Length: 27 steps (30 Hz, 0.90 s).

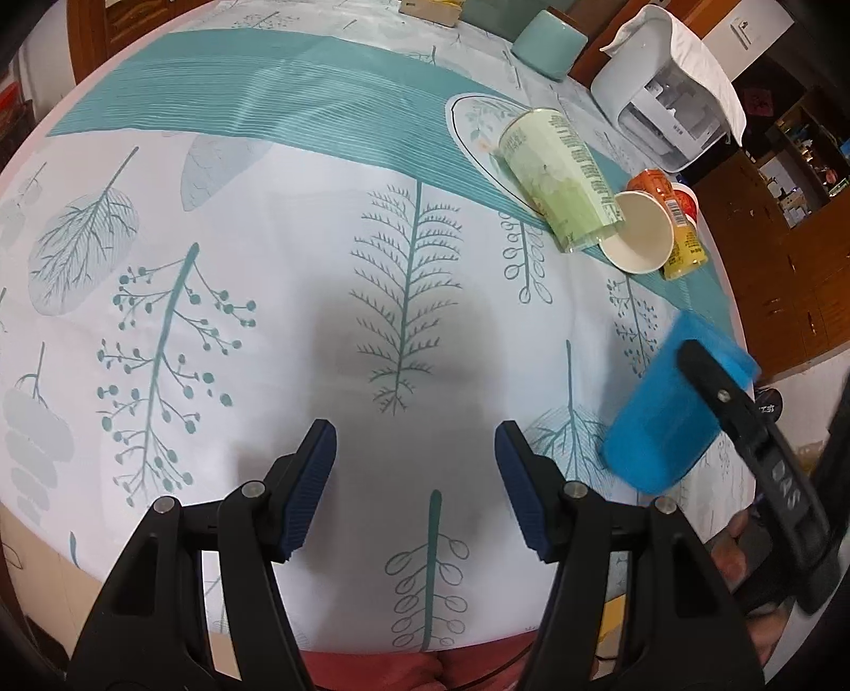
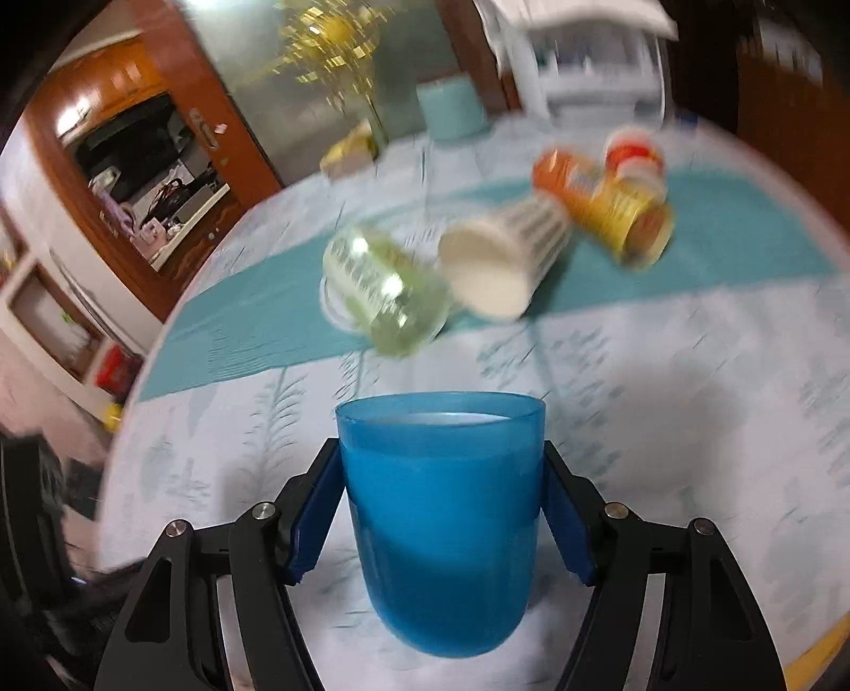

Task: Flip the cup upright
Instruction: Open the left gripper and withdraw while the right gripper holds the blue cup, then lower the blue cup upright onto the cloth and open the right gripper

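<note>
My right gripper [image 2: 441, 468] is shut on a translucent blue plastic cup [image 2: 441, 521], its blue pads pressed on both sides, mouth pointing away from the camera. In the left wrist view the same blue cup [image 1: 664, 420] is tilted above the table's right side, held by the right gripper's black finger [image 1: 744, 414]. My left gripper [image 1: 415, 478] is open and empty, low over the leaf-patterned tablecloth [image 1: 265, 266].
Several cups lie on their sides at the far right: a green one [image 1: 563, 178], a white paper one [image 1: 640, 234] and an orange-yellow one [image 1: 685, 239]. A white appliance [image 1: 669, 101] and a teal box [image 1: 550, 42] stand at the back. The right wrist view is motion-blurred.
</note>
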Motion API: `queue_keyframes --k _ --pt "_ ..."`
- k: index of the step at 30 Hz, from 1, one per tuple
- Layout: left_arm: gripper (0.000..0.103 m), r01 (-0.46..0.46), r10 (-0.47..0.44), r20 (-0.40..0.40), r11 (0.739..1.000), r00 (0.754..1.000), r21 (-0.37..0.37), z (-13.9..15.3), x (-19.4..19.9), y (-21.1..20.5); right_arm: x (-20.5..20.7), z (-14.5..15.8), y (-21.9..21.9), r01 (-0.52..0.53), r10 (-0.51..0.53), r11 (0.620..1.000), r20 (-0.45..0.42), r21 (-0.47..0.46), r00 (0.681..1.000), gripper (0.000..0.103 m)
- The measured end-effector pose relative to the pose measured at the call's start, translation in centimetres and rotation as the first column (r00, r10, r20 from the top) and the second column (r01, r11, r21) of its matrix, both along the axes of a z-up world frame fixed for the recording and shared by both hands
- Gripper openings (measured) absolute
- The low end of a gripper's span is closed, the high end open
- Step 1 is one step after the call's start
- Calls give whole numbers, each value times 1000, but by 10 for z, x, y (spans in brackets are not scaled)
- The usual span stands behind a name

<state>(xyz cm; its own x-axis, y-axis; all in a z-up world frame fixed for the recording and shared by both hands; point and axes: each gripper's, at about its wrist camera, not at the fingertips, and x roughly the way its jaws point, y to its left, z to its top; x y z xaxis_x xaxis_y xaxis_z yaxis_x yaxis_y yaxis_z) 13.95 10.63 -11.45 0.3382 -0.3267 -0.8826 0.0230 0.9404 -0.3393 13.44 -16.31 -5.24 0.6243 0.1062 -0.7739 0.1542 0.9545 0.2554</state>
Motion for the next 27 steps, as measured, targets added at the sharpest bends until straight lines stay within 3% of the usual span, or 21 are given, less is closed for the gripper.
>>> queue_keyframes --k 7,10,15,22,24,26,27 --pt "59 -13 13 12 1000 1000 2 0 2 -6 -36 -1 7 -11 33 994 206 -104 978 70" --pt "59 -10 10 15 1000 1000 6 2 2 -8 -48 -5 19 -33 71 988 255 -150 964 70" --pt "59 -17 17 8 1000 1000 20 1 0 -13 -55 -9 29 -51 95 984 261 -171 961 71" --pt "59 -36 36 3 999 999 32 15 -12 -15 -52 -1 16 -64 78 995 186 -78 979 72" --pt "59 -47 46 30 998 999 50 27 -19 -15 -52 4 11 -66 72 997 168 -42 983 75" --pt "59 -60 57 48 996 997 68 39 -25 -16 -56 13 9 -64 67 998 181 -25 981 90" --pt "59 -69 64 61 994 996 80 47 -29 -16 -60 19 8 -62 66 998 200 -28 978 91"
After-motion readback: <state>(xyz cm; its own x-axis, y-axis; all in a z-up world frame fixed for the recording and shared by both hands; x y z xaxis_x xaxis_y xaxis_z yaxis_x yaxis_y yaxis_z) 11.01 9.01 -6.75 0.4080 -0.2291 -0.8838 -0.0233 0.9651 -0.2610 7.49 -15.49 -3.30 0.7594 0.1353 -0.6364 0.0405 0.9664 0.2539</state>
